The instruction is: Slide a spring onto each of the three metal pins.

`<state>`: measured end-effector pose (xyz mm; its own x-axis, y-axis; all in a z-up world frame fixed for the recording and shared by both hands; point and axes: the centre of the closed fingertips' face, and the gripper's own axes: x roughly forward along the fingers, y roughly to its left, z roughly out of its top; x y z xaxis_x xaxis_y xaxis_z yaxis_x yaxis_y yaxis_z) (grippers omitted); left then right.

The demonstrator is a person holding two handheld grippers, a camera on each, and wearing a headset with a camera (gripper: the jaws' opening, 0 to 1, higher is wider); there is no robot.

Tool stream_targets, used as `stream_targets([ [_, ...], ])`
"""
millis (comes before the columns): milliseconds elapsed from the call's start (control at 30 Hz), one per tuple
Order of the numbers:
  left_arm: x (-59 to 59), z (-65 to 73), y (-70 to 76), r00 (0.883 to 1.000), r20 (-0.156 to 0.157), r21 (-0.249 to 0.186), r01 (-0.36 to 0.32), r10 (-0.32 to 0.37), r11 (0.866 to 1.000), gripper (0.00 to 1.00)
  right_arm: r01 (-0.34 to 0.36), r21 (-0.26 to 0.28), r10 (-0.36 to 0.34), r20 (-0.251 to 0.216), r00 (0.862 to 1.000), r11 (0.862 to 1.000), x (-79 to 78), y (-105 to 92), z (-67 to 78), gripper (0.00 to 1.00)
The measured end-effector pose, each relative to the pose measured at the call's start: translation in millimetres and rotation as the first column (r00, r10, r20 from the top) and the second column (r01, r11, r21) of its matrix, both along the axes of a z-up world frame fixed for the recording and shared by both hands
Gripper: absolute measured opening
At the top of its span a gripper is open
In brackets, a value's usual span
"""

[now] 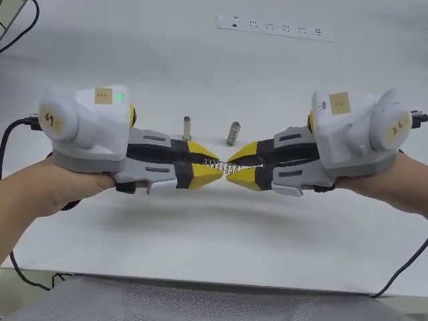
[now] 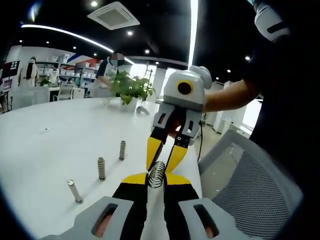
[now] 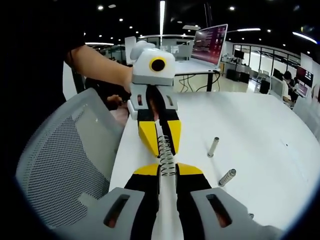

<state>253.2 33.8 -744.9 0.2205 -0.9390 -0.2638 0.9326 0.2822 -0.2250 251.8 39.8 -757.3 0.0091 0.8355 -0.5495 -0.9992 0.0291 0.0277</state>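
**Both grippers meet on one spring**

Your left gripper (image 1: 219, 167) and right gripper (image 1: 229, 170) meet tip to tip above the white workbench (image 1: 200, 227). Each pair of yellow jaws is clamped on one end of a thin, silvery coil spring (image 1: 224, 166), which hangs in the air between them on a slight slant. Beyond it on the bench stand the metal pins: a bare pin (image 1: 187, 127), smooth and upright, and near it on the right a sprung pin (image 1: 233, 134), wrapped in coils. In the left gripper view a third pin (image 2: 122, 150) stands farther along the row, too small to tell whether it carries a spring. A power strip (image 1: 274, 28) lies at the far edge.
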Motion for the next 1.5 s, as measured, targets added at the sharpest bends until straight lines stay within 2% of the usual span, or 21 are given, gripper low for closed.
stream_targets([
  [167, -1.2, -1.1, 1.0, 1.000, -0.003, 0.004, 0.004, -0.004, 1.000, 0.03, -0.011, -0.013, 0.012, 0.010, 1.000, 1.000, -3.1, -0.1, -2.0, 0.09],
  [267, -1.8, -1.1, 0.9, 1.000, -0.007, 0.003, 0.008, -0.008, 1.000, 0.03, -0.039, -0.020, 0.040, 0.042, 0.998, 0.999, -5.5, -0.1, -1.1, 0.08],
  [467, -2.1, -0.3, -0.2, 1.000, -0.017, -0.013, 0.005, -0.006, 1.000, 0.04, -0.046, -0.027, 0.047, 0.031, 0.998, 0.999, -5.2, -1.9, 1.2, 0.07],
  [700, -2.8, 0.4, 1.3, 0.999, -0.040, -0.036, 0.004, -0.005, 0.999, 0.04, -0.073, -0.042, 0.075, 0.058, 0.995, 0.996, -6.7, -1.3, 6.2, 0.07],
  [767, -3.0, -1.9, 2.3, 1.000, -0.029, -0.020, 0.009, -0.010, 1.000, 0.03, -0.074, -0.038, 0.076, 0.062, 0.995, 0.997, -5.7, -1.0, 9.8, 0.07],
  [800, -3.9, -7.3, 4.1, 1.000, -0.015, 0.010, 0.010, -0.010, 1.000, 0.03, -0.080, -0.034, 0.082, 0.063, 0.995, 0.996, -5.7, -1.5, 11.8, 0.07],
  [867, -4.6, -4.1, 3.7, 1.000, -0.025, -0.011, 0.007, -0.007, 1.000, 0.03, -0.092, -0.046, 0.095, 0.069, 0.993, 0.995, -6.8, 0.0, 12.5, 0.07],
  [1067, -6.0, -4.7, 3.9, 1.000, -0.011, -0.001, 0.003, -0.003, 1.000, 0.03, -0.106, -0.063, 0.111, 0.080, 0.991, 0.992, -6.5, 0.3, 12.7, 0.07],
  [1367, -6.3, -4.6, 4.4, 1.000, -0.008, 0.002, 0.004, -0.004, 1.000, 0.03, -0.117, -0.057, 0.122, 0.089, 0.988, 0.991, -7.1, 2.5, 21.6, 0.07],
  [1500, -6.1, -5.0, 4.6, 1.000, -0.003, 0.007, 0.005, -0.005, 1.000, 0.03, -0.115, -0.038, 0.118, 0.085, 0.989, 0.993, -7.6, 5.1, 25.9, 0.07],
])
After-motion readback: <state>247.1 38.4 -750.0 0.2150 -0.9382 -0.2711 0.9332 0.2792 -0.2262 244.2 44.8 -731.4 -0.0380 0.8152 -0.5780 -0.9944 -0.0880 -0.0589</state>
